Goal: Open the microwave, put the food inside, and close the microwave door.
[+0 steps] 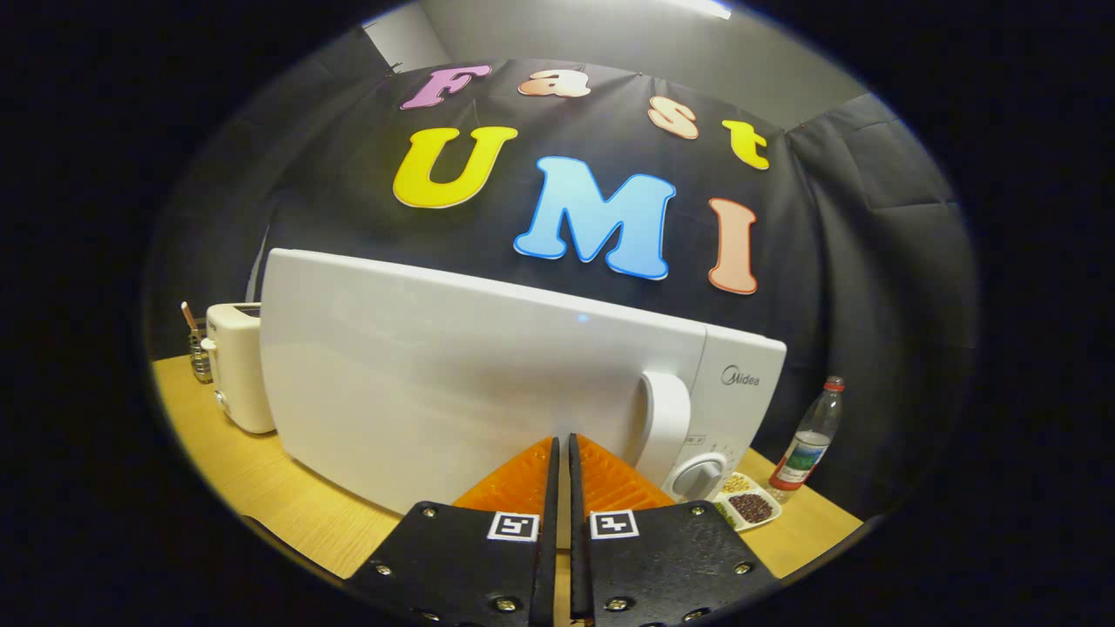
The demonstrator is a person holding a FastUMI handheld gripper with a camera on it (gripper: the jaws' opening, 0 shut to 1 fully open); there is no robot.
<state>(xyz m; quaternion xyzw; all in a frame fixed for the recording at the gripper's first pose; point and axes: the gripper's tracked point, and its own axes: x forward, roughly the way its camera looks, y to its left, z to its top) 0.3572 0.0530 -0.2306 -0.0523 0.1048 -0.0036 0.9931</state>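
The big white microwave [488, 383] sits on the wooden table [287, 505], just ahead of the gripper [562, 446]; its door [453, 383] is closed, with the white handle [664, 418] at about 1 o'clock from the fingertips; a round knob [699, 476] sits below the handle; a cream toaster [237, 366] stands at about 10 o'clock, touching or just beside the microwave; a water bottle [808, 446] stands at 3 o'clock; near it lies a white tray [747, 505] of food, dark beans [751, 508] and yellow bits; the gripper's fingers [523, 483] are pressed together, holding nothing, tips right by the door.
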